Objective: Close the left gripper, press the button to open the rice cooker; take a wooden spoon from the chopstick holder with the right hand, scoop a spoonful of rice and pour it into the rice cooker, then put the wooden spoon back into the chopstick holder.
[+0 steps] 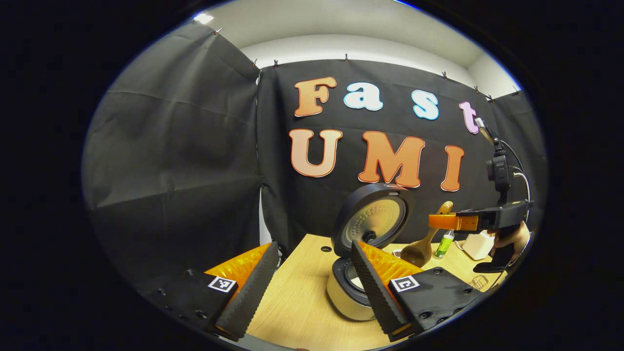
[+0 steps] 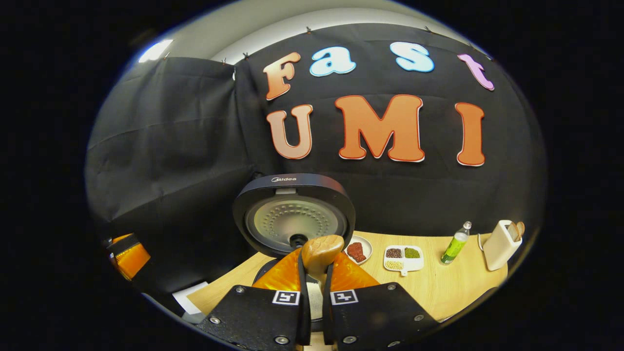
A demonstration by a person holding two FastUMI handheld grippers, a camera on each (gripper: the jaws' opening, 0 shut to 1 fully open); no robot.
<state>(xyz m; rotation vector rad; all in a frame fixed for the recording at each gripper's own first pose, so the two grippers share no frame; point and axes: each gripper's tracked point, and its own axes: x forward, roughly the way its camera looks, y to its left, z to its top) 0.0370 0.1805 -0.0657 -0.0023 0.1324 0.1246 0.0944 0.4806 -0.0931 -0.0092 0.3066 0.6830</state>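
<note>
Already we have the rice cooker (image 2: 292,219) open, lid up; our right gripper (image 2: 312,285) is clamped on one wooden spoon (image 2: 319,251), held just in front of the cooker over its pot. Whether rice has gone in we cannot tell; returning the spoon remains. Our left gripper (image 1: 312,287), beside the cooker, stands apart and empty. Behind the cooker: two dishes (image 2: 403,258), one bottle (image 2: 456,246), one chopstick holder (image 2: 502,243)
</note>
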